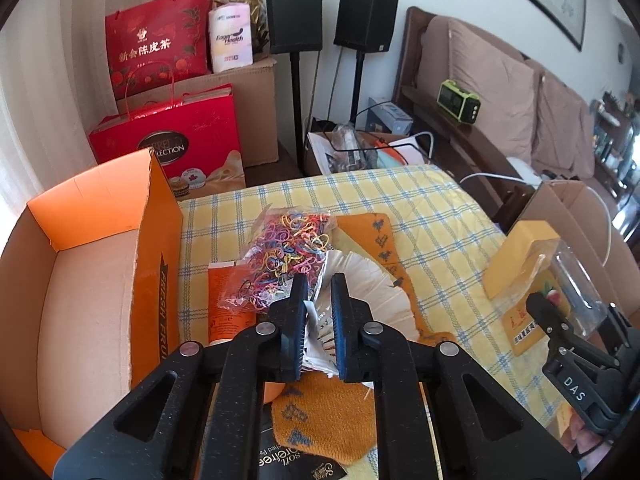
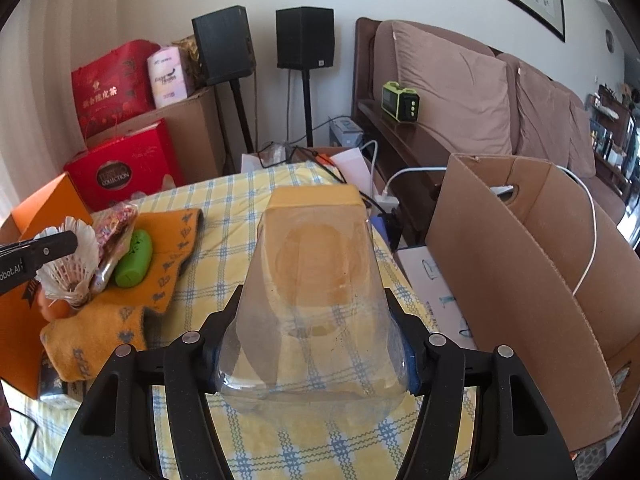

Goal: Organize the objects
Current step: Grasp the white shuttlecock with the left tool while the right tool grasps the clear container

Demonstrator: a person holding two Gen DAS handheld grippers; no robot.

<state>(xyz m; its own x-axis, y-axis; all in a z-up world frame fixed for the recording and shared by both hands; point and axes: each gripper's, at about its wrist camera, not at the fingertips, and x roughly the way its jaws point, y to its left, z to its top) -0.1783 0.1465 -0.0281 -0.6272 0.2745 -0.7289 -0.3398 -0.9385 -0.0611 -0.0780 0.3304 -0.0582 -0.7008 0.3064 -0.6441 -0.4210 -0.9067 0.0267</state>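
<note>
My left gripper (image 1: 319, 284) is shut on a white feather shuttlecock (image 1: 372, 296), held just above the yellow checked cloth. The shuttlecock also shows in the right wrist view (image 2: 70, 268). Beside it lie a clear bag of coloured rubber bands (image 1: 288, 248), an orange tube (image 1: 230, 304) and an orange knitted cloth (image 1: 384, 240). My right gripper (image 2: 312, 356) is shut on a clear plastic box with a yellow insert (image 2: 312, 272), held above the table. That box also shows at the right of the left wrist view (image 1: 536, 280). A green cylinder (image 2: 134, 264) lies on the knitted cloth.
An open orange cardboard box (image 1: 100, 280) stands at the table's left edge. An open brown cardboard box (image 2: 520, 280) stands to the right. Red gift bags (image 1: 160, 40), two black speakers (image 1: 294, 14) and a brown sofa (image 2: 460, 80) lie behind. A white cable (image 2: 592, 232) hangs over the brown box.
</note>
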